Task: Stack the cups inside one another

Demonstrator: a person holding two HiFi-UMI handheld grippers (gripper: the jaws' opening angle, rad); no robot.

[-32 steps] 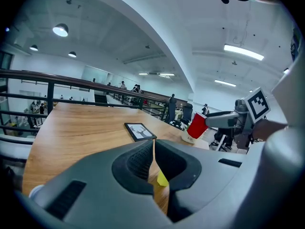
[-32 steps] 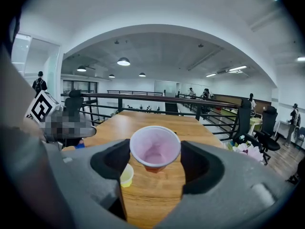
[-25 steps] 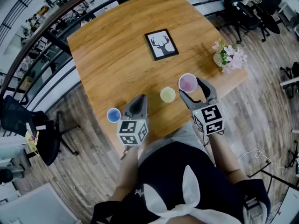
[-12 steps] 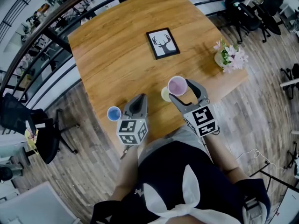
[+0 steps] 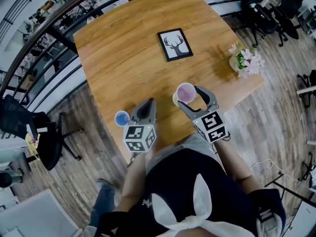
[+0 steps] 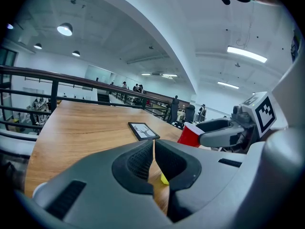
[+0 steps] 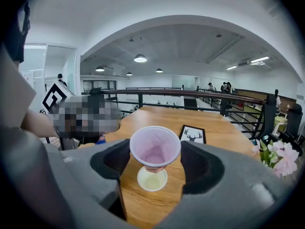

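The person stands at the near edge of the table [image 5: 123,58]; I count twelve o'clock as straight across it from them. At about eleven o'clock, low over the near edge, the left gripper [image 5: 146,106] hangs with its jaws pressed together and nothing between them. The blue cup [image 5: 121,118] stands upright on the wood just beside it, at its nine o'clock, and the two do not touch.

At about one o'clock the right gripper [image 5: 187,96] has its jaws clamped on the red cup [image 7: 155,149], one pad on each side of the wall below the rim. The cup is upright, mouth up (pale pink inside, red outside). It is held right over the yellow cup [image 7: 152,179], which stands on the table with its mouth open to the red cup's base. From here I cannot tell whether the base touches the yellow rim or is a little above it.

Farther out, near twelve o'clock, a black-framed deer picture [image 5: 175,44] lies flat in the middle of the table. At two o'clock, by the right-hand edge, stands a small pot of pink flowers [image 5: 245,59], well apart from the cups.
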